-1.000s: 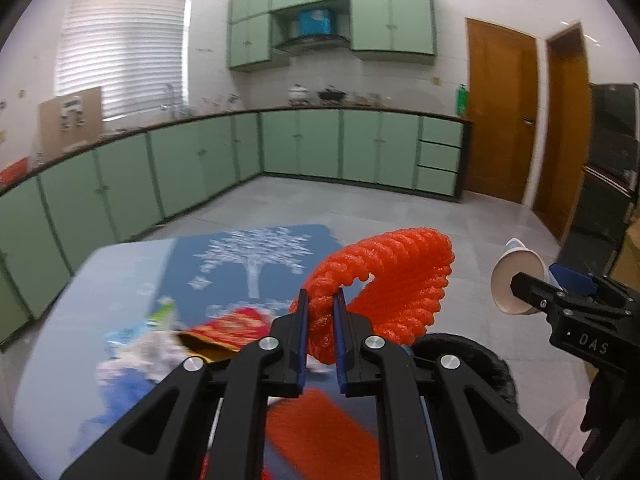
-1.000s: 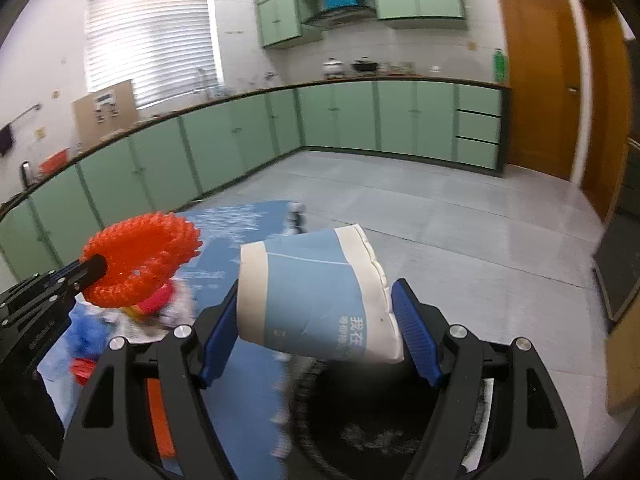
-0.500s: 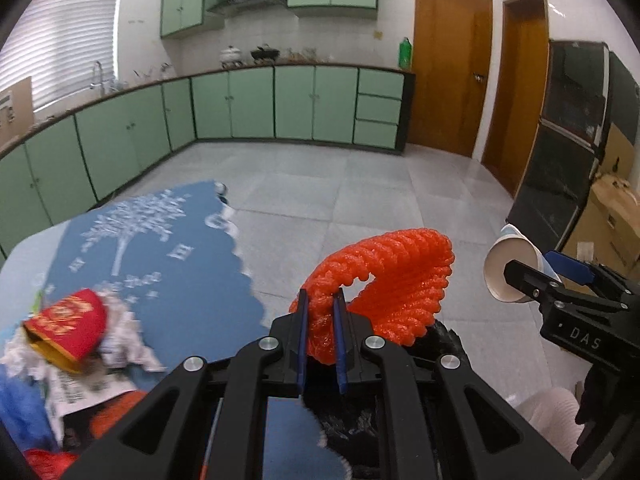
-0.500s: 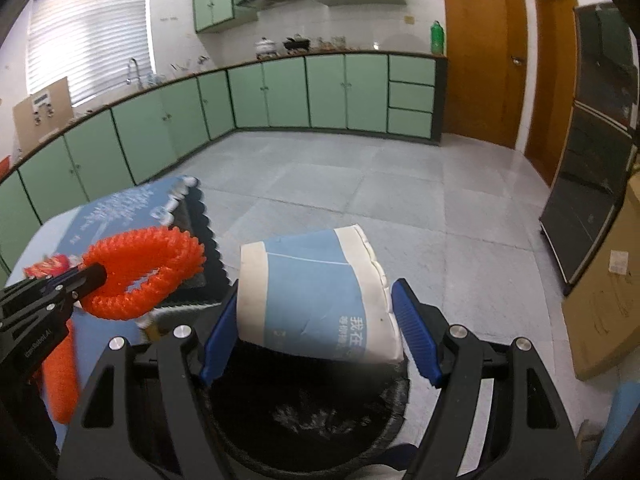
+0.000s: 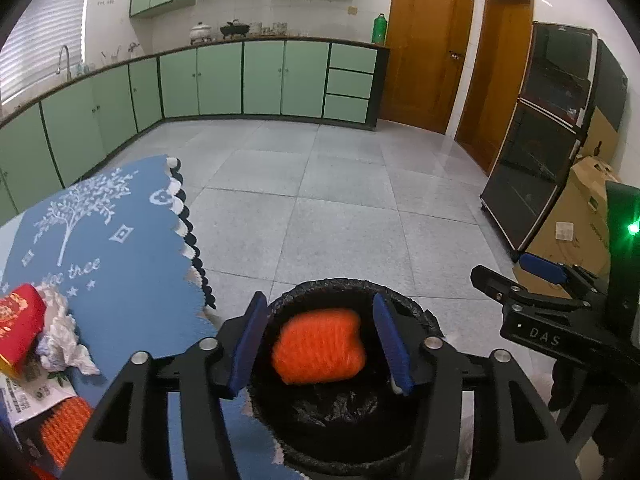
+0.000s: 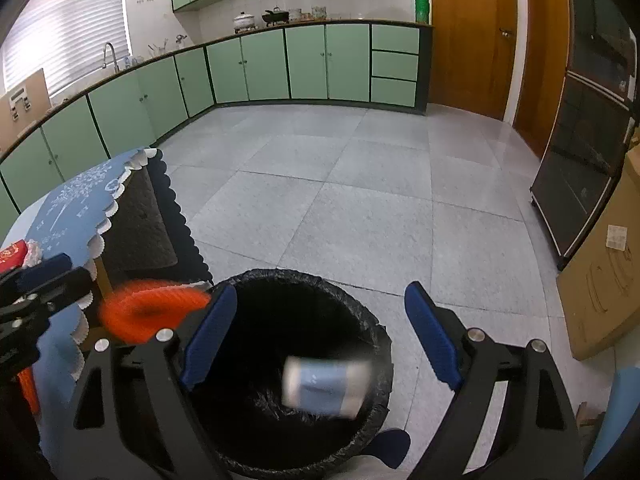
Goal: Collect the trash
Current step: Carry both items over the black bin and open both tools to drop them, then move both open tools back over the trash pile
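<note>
Since a second ago both my grippers have swung off the surface and over the bin, and both loads have left the jaws. My left gripper point(image 5: 320, 344) has its jaws opening, nothing pressed between the pads; the orange foam net point(image 5: 318, 346) is blurred and loose over the black-lined trash bin point(image 5: 404, 306). My right gripper point(image 6: 320, 336) is opening wide too, and the blue-and-white paper cup point(image 6: 324, 386) is a smear falling inside the bin's crinkled plastic liner. To the left, the surface point(image 5: 8, 236) carries a blue cloth point(image 5: 120, 248) with a white tree print and scalloped edge. On it lie a red packet point(image 5: 18, 326), crumpled white tissue point(image 5: 62, 334) and another ribbed orange net point(image 5: 64, 426). Grey speckled floor tiles point(image 5: 340, 208) run to mint-green cabinets point(image 5: 260, 78) and wooden doors point(image 5: 428, 48).
</note>
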A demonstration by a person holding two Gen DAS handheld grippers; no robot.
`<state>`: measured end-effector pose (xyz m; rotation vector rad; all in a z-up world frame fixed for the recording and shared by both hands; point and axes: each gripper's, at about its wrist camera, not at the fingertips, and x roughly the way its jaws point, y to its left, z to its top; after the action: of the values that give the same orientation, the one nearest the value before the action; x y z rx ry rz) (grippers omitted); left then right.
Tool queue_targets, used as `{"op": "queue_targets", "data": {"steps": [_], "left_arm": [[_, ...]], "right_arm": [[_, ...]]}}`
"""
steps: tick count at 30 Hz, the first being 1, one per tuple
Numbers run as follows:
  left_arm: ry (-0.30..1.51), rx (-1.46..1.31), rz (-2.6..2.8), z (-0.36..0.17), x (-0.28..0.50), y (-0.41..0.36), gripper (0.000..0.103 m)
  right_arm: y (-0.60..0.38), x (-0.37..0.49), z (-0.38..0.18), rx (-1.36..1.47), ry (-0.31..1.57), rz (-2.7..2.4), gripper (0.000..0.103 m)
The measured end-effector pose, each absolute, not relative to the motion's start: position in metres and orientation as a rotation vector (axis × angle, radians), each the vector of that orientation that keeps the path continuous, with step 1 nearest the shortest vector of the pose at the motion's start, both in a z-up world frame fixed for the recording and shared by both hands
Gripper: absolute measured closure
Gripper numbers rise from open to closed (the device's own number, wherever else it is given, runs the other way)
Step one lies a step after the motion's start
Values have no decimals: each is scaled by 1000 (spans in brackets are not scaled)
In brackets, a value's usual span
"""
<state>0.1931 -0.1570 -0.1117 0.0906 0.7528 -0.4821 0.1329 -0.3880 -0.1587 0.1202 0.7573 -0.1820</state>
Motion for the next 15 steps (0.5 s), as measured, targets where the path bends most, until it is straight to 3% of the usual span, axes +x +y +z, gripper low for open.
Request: {"op": "queue_targets", "data": {"steps": [8,15], "left_arm": [[688,79,-363,-88,173,-108,39],[609,48,-182,-68,133,-37,39]], "right_arm": [[-365,120,-137,124,694,-145,16],[-297,101,-108,113,599,1,16]]}}
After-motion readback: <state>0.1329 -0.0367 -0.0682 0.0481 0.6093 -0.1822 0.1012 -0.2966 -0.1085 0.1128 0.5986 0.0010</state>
